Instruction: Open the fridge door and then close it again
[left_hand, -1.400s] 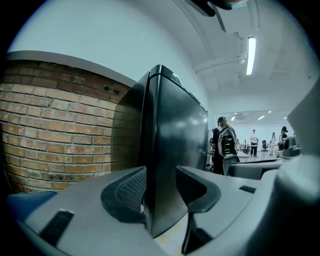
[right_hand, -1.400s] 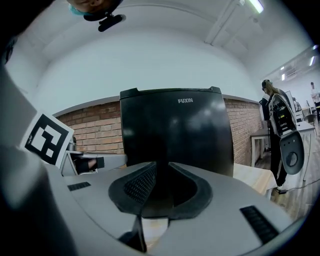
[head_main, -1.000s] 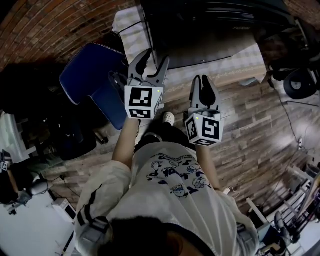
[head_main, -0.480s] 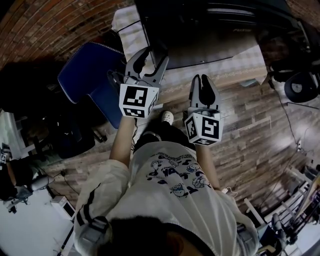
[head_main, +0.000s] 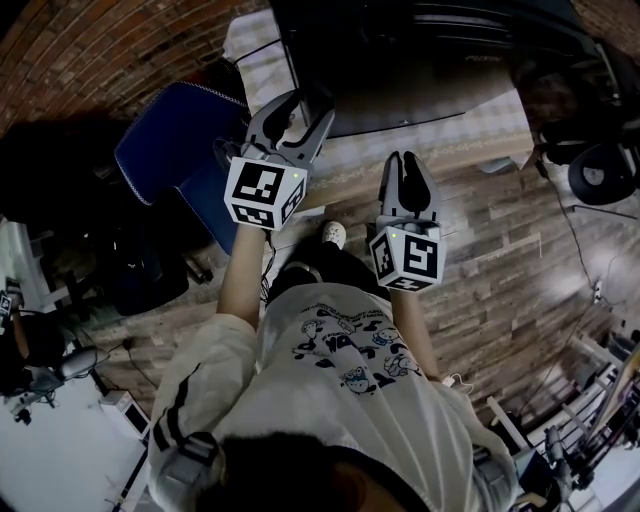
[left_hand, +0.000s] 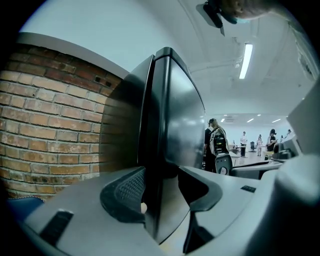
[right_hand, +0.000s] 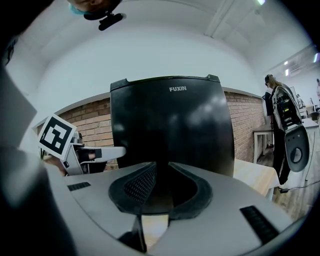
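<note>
— What do the left gripper's jaws hold?

— Nothing yet. The left gripper (left_hand: 161, 174) is spread wide, and the door edge (left_hand: 156, 130) of the fridge (left_hand: 177, 110) runs up between its jaws. One pad sits just beside the edge, but I can't tell whether it touches. I'd say the gripper is set astride the edge so that one squeeze gives a hold to pull on.

— And the right?

— The right gripper (right_hand: 161, 166) has its jaws drawn almost together on nothing, with only a slit between them. It faces the fridge front at its 12 o'clock and stands clear of it. It looks parked, leaving the job to the left.

— Where is the fridge from the head view?

— At 12 o'clock from the person, black, standing on a table (head_main: 470, 135) with a checked cloth. The door looks flush with the body, so I judge the opening hasn't begun. The left gripper reaches to 11 o'clock, up at the fridge's near left corner. The right hangs lower, at about 1 o'clock.

— Anything in the way?

— A blue chair (head_main: 175, 150) at 10 o'clock, with a brick wall (head_main: 90, 50) beyond it. The chair is near that corner, so the door's swing may need watching.
</note>
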